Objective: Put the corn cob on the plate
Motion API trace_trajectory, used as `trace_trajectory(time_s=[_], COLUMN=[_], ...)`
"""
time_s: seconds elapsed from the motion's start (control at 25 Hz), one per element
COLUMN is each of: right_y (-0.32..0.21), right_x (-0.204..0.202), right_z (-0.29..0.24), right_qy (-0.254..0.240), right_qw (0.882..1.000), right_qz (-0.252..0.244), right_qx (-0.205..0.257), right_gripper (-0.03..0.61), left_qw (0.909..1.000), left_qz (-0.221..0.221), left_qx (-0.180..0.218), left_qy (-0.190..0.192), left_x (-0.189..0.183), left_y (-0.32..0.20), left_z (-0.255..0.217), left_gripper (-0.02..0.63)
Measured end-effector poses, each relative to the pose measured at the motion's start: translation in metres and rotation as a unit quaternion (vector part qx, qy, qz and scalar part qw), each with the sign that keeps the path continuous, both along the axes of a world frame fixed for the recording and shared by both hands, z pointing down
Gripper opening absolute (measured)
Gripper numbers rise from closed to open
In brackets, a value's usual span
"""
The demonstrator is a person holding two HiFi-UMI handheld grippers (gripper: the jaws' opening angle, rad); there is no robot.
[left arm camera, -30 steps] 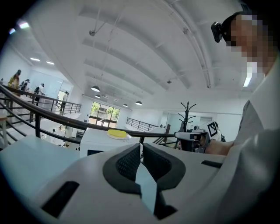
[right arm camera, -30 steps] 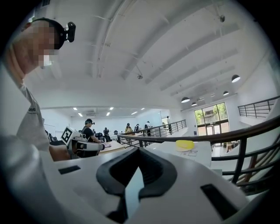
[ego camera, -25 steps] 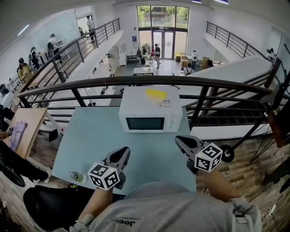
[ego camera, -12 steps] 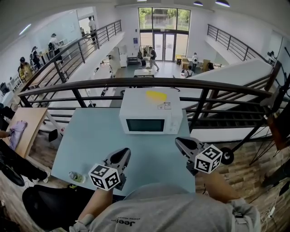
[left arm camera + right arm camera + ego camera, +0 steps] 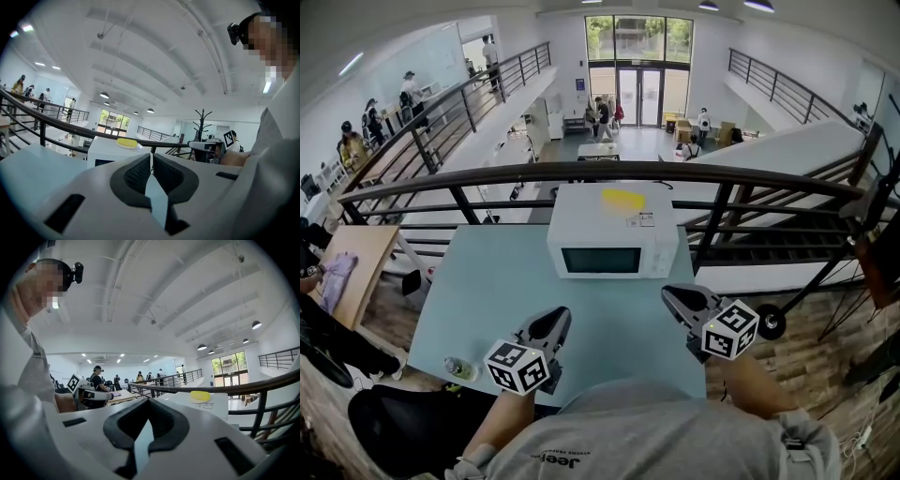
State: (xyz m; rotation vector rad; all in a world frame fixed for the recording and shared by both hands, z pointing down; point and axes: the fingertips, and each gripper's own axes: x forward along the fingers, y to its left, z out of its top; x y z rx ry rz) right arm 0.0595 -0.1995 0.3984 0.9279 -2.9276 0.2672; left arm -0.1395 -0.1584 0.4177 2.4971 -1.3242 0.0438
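Observation:
No corn cob shows in any view. A flat yellow object (image 5: pixel 623 198) lies on top of the white microwave (image 5: pixel 612 230), whose door is closed; I cannot tell whether it is the plate. It also shows as a yellow object (image 5: pixel 126 143) in the left gripper view and as a yellow object (image 5: pixel 200 395) in the right gripper view. My left gripper (image 5: pixel 555 314) hovers over the near part of the pale blue table (image 5: pixel 487 281), jaws together and empty. My right gripper (image 5: pixel 667 292) hangs at the table's right edge, also shut on nothing. Both point towards the microwave.
A small clear bottle (image 5: pixel 457 367) stands at the table's near left corner. A dark metal railing (image 5: pixel 600 171) runs right behind the microwave, with an open drop to the floor below. Bare tabletop lies between the grippers and the microwave.

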Motion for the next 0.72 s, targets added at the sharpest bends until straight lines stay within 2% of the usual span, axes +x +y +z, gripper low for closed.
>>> trace_trajectory(time_s=[0.72], right_y=[-0.0024], right_x=[-0.0013], right_z=[0.0061], right_qy=[0.005], right_qw=[1.000], right_qz=[-0.008], right_qx=[-0.005], right_gripper=[0.015], left_qw=[1.0000], left_qz=[0.005], left_qx=[-0.006], left_qy=[-0.001], left_x=[0.0036], left_y=[-0.0046], left_z=[0.0044], left_gripper=[0.032])
